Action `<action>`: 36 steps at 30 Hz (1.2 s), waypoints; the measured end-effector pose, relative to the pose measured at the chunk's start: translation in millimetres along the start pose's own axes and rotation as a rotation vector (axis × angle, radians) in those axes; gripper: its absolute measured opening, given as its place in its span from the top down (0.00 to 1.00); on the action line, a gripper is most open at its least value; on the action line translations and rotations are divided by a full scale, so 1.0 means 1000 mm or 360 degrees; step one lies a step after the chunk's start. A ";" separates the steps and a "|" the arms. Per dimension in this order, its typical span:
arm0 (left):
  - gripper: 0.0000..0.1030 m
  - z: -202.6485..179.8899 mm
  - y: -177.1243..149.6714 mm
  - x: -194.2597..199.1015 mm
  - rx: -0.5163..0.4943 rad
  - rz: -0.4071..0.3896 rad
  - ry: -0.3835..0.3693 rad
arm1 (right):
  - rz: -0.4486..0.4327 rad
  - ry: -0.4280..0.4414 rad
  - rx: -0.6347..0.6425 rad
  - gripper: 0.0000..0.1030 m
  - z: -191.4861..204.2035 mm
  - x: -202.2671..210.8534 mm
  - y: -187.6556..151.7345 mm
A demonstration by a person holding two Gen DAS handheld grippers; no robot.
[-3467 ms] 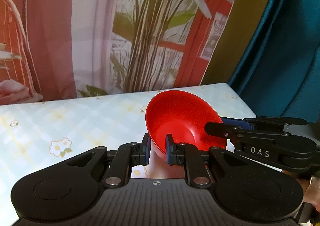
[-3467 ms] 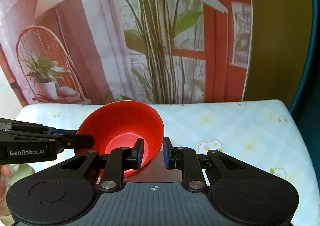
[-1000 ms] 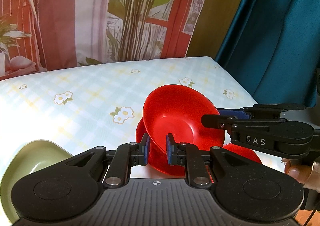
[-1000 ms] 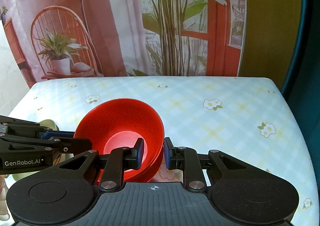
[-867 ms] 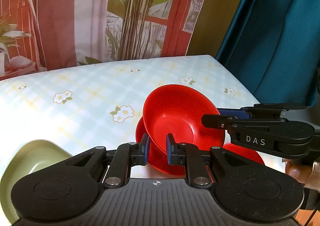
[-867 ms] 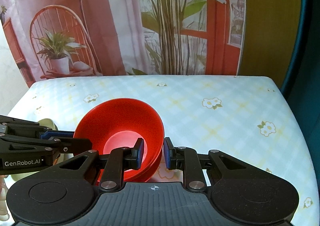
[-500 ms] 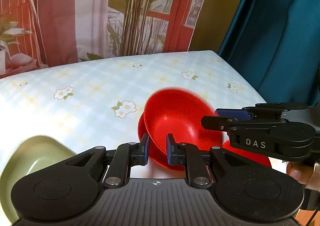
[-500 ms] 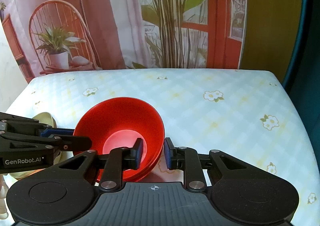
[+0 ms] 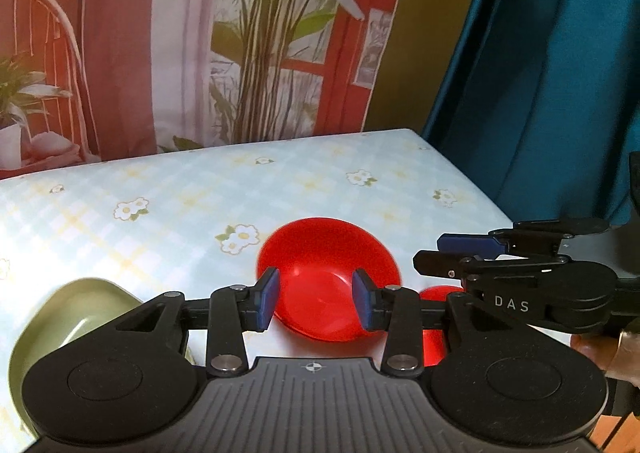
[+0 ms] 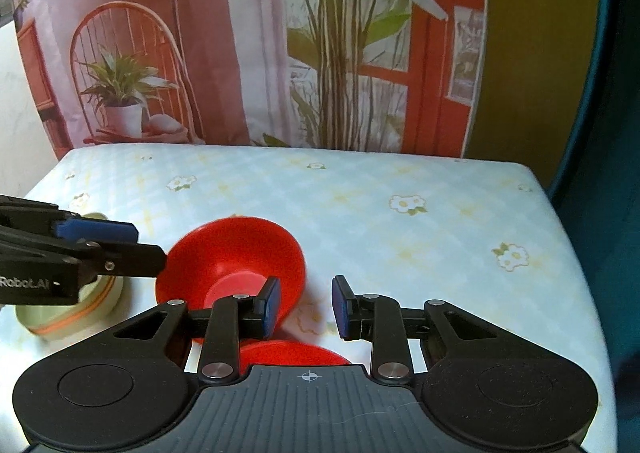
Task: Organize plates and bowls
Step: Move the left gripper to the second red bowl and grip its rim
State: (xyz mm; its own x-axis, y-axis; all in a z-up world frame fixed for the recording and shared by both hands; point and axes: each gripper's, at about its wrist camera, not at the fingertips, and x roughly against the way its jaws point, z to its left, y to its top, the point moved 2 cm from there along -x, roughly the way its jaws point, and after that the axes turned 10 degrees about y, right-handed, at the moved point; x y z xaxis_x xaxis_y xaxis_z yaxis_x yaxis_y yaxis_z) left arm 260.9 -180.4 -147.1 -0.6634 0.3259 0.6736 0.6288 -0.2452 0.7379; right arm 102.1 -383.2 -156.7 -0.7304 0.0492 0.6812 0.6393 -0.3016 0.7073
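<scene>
Where half a second ago both grippers pinched the rim of the red bowl (image 9: 328,277), they now stand clear of it: the left gripper (image 9: 315,303) has just been opening, its blue pads spread either side of the bowl's near wall without pressing on it, and the right gripper (image 10: 306,307) has also parted its jaws, with bare tablecloth between the pads and the bowl off to the left of its left finger (image 10: 270,303). The bowl sits upright on the worktop (image 10: 400,237), which is covered by a pale checked cloth with daisies; earlier it was tilted and lifted toward the cameras, and now its rim lies level. A second red dish (image 10: 294,353) lies just in front of it, partly hidden by the right gripper's body, and shows in the left view as a red sliver (image 9: 438,293) below the other gripper's finger. A green bowl (image 9: 84,317) rests at the left of the worktop, near the red one but apart from it. A bit of the person's hand (image 9: 616,349) shows at the right edge of the left view.
</scene>
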 end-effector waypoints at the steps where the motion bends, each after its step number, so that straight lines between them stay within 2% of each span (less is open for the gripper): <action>1: 0.60 -0.002 -0.002 0.003 0.0002 -0.0006 -0.0002 | -0.0004 -0.0004 0.0002 0.75 -0.001 0.004 -0.002; 12: 0.60 -0.027 -0.022 0.014 -0.0009 0.0024 -0.0064 | -0.0021 -0.0036 -0.0005 0.75 -0.018 0.031 -0.024; 24: 0.60 -0.042 -0.025 0.019 -0.0048 0.0052 -0.0133 | -0.0029 -0.0039 -0.0055 0.75 -0.035 0.042 -0.040; 36: 0.60 -0.046 -0.044 0.007 -0.0039 0.0166 -0.0159 | 0.0004 -0.0003 -0.0117 0.75 -0.037 0.041 -0.062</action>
State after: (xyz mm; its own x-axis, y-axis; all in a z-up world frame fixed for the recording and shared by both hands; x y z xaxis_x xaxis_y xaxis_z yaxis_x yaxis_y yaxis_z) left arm 210.1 -208.9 -172.6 -0.5503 0.3866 0.7401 0.6814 -0.3044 0.6656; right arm 23.5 -397.8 -180.0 -0.7281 0.0503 0.6836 0.6219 -0.3708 0.6897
